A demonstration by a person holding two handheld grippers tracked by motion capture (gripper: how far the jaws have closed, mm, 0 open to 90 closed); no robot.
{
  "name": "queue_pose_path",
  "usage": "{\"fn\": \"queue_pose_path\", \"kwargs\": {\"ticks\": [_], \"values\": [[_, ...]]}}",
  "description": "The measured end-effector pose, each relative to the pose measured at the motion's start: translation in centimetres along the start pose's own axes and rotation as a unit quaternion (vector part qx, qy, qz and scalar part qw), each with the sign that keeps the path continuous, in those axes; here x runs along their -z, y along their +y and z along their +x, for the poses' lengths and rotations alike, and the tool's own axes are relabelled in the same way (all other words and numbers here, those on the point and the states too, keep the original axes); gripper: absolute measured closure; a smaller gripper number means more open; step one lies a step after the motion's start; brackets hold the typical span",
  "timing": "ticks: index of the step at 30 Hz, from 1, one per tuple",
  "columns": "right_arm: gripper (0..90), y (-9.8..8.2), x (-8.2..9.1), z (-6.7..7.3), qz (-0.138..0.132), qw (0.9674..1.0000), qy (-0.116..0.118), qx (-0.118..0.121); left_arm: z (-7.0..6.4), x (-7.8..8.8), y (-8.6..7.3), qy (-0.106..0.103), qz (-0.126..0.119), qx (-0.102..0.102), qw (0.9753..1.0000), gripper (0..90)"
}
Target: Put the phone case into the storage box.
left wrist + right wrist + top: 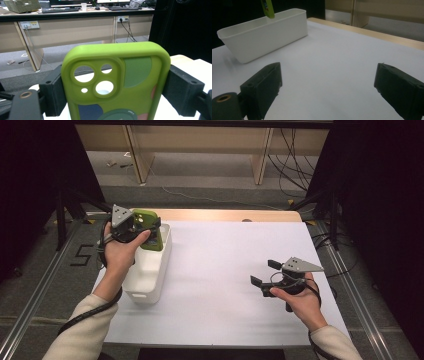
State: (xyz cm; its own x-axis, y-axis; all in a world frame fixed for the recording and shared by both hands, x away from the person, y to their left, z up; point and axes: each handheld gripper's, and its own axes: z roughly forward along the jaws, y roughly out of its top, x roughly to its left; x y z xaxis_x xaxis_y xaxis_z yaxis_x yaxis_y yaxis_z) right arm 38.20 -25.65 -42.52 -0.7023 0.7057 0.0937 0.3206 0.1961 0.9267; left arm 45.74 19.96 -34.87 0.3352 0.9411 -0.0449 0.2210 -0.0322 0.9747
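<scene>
Left side: holding the left gripper (pixel 143 226) raised over the far end of the white bin (pixel 146 294), with the left hand (pixel 120 251) wrapping its handle. Clamping the green phone case (pixel 152 239) firmly between the jaws, one black pad pressing on each long edge, as seen close up in the left gripper view on the case (pixel 120 85). Carrying the case upright, camera cut-outs uppermost and the patterned back facing the gripper's camera. Hanging the lower end of the case (pixel 268 8) at about rim level of the bin (pixel 267 32) in the right gripper view. Not determinable whether touching the bin wall or already dipping inside.

Centre: spanning the white table cover (pixel 220 280) from the bin to the other hand.

Right side: hovering the right gripper (pixel 265 272) low over the table in the right hand (pixel 300 302), well apart from the bin. Standing idle with jaws spread wide, grasping nothing.

Progress, as a judgement: pick-up and lift of the case completed, and transfer to the bin nearly completed. Remaining: lowering the case below the rim, releasing the clamp so that the case is resting in the bin, and withdrawing the left gripper clear of the rim.
</scene>
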Motion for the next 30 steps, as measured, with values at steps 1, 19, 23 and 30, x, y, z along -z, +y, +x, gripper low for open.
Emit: {"fn": "queue_pose_path", "kwargs": {"ticks": [1, 19, 23, 30], "values": [[8.8, -0.01, -0.01, 0.0, 0.0, 1.0, 0.0, 0.001, 0.01, -0.02, 0.02, 0.0, 0.0, 0.001, 1.0, 16.3], [8.8, 0.01, 0.02, 0.03, 0.0, 1.0, 0.0, 0.001, 0.55, -0.59, -0.2, 0.006, 0.005, 0.002, 1.0, 16.2], [8.9, 0.0, 0.02, 0.04, 0.0, 1.0, 0.0, 0.001, 0.6, -0.66, -0.2, 0.007, 0.005, 0.003, 1.0, 16.2], [8.8, 0.0, 0.03, 0.03, 0.001, 1.0, 0.0, 0.001, 0.69, -0.85, -0.25, 0.008, 0.007, 0.003, 0.9999, 16.2]]}}
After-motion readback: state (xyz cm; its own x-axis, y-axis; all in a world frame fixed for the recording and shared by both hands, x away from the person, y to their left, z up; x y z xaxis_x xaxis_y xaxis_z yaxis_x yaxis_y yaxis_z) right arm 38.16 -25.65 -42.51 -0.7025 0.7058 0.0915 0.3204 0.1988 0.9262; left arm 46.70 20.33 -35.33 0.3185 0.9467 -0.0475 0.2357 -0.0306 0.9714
